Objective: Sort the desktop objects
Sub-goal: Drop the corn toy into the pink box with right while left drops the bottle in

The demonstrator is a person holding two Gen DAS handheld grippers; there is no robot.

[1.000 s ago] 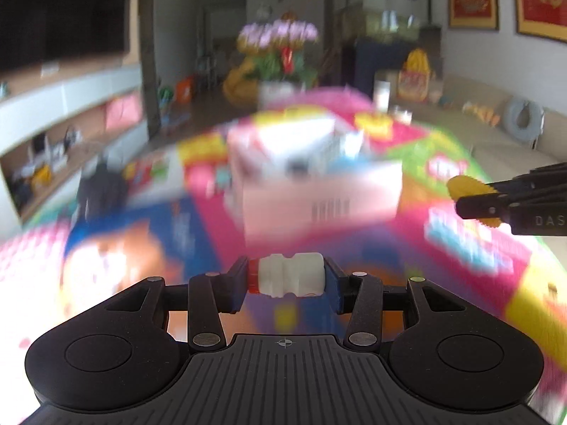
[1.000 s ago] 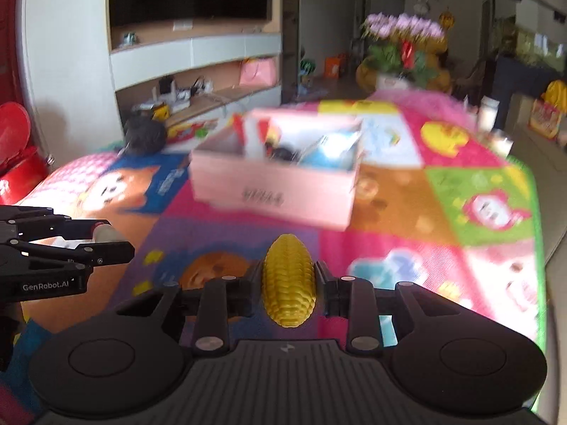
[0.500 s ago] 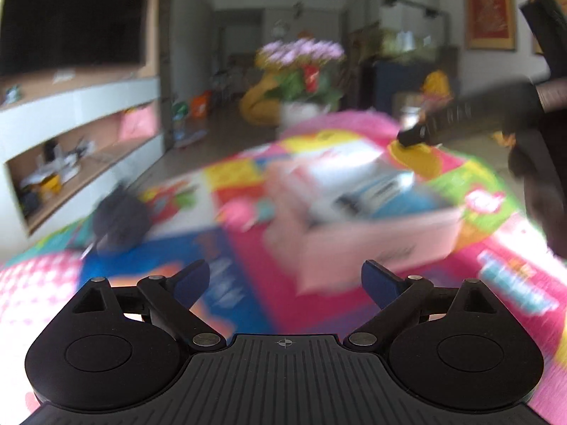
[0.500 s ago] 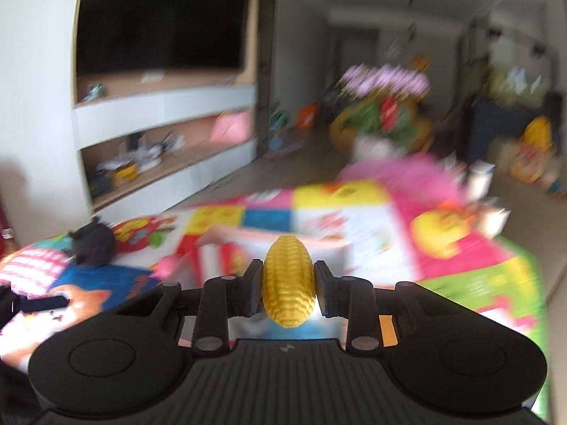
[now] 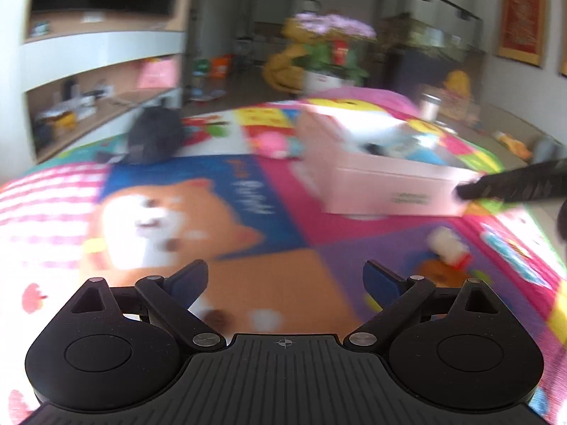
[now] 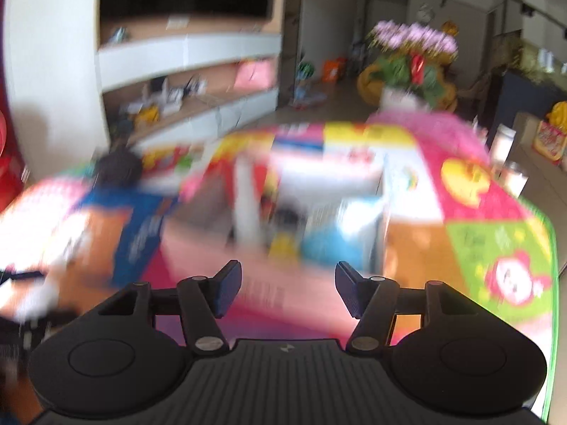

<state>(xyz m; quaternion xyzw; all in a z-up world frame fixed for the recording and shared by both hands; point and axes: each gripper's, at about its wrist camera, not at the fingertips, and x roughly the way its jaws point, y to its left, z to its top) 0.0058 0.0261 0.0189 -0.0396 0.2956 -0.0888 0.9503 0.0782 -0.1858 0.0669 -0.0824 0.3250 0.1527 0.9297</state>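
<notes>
The left tool (image 5: 285,279) hangs wide and empty over the colourful mat (image 5: 248,194), while the right tool (image 6: 288,288), empty, is opening above the pink box (image 6: 269,290).

Each camera rides just behind its own claw, looking forward and slanting down past the fingers at the bright cartoon mat (image 5: 184,209). The left one sits back, the pink box (image 5: 386,191) ahead to its right; the right one hangs close above that box (image 6: 308,212). Both share the box, mat, shelving (image 6: 184,81) and flowers (image 5: 333,32).
</notes>
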